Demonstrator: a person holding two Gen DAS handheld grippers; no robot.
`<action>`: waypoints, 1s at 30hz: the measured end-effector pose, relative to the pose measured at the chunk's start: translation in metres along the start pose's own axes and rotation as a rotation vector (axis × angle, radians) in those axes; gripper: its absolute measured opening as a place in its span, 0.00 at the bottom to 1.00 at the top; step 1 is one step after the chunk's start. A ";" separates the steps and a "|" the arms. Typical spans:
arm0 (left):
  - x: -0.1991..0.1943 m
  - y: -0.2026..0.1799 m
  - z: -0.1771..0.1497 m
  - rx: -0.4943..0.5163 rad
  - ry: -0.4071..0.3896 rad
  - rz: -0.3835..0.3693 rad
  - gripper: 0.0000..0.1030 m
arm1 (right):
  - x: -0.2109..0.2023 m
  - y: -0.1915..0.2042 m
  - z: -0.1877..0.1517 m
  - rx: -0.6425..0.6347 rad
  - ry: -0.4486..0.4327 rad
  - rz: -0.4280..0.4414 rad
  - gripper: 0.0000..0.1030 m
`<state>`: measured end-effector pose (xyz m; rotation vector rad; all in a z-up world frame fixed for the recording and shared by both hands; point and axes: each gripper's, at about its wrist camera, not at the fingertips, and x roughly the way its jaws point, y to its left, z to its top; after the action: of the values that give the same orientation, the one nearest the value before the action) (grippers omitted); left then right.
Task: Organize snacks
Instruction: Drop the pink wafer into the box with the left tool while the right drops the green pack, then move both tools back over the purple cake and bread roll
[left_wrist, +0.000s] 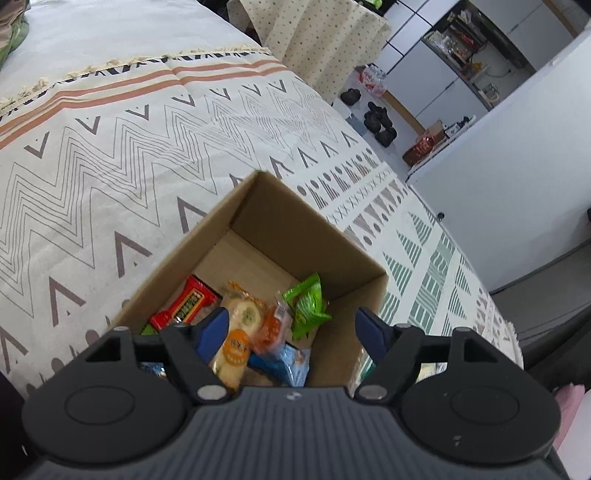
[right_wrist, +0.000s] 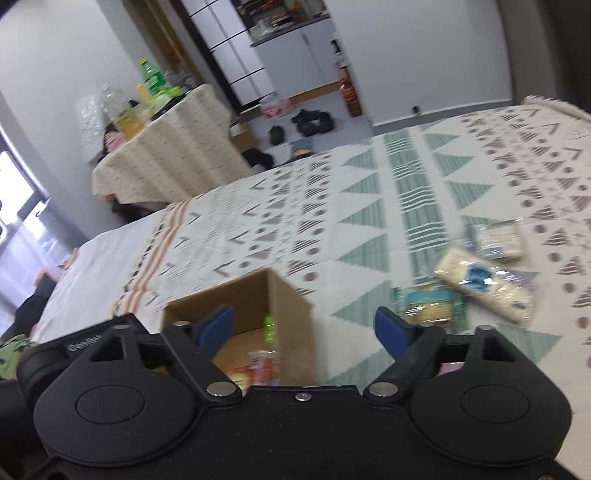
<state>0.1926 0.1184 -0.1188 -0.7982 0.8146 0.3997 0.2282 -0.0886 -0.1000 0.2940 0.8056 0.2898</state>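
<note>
An open cardboard box (left_wrist: 343, 254) stands on the patterned bedspread and also shows in the right wrist view (right_wrist: 291, 317). It holds several snack packets: a red one (left_wrist: 184, 304), a yellow-orange one (left_wrist: 238, 336), a green one (left_wrist: 306, 306) and a blue one (left_wrist: 282, 363). My left gripper (left_wrist: 293, 326) is open and empty just above the box opening. My right gripper (right_wrist: 306, 326) is open and empty, above the box's near side. Three loose snack packets lie on the bedspread to the right: a teal one (right_wrist: 430, 304), a pale one with blue print (right_wrist: 487, 286) and a clear one (right_wrist: 495, 240).
The bedspread (left_wrist: 147, 147) covers a bed. Beyond its far edge stand a cloth-covered table (right_wrist: 166, 155) with bottles (right_wrist: 151, 79), shoes on the floor (right_wrist: 314, 123) and white cabinets (left_wrist: 443, 85).
</note>
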 end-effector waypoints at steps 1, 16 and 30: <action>0.001 -0.002 -0.002 0.005 0.010 0.000 0.74 | -0.003 -0.004 0.000 0.002 -0.001 -0.009 0.85; -0.010 -0.058 -0.041 0.215 0.025 -0.102 0.81 | -0.037 -0.069 -0.005 0.060 -0.022 -0.092 0.99; 0.004 -0.094 -0.084 0.350 0.081 -0.161 0.81 | -0.058 -0.121 -0.002 0.043 -0.043 -0.111 1.00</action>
<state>0.2097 -0.0068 -0.1128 -0.5499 0.8602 0.0768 0.2058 -0.2210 -0.1074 0.2939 0.7834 0.1621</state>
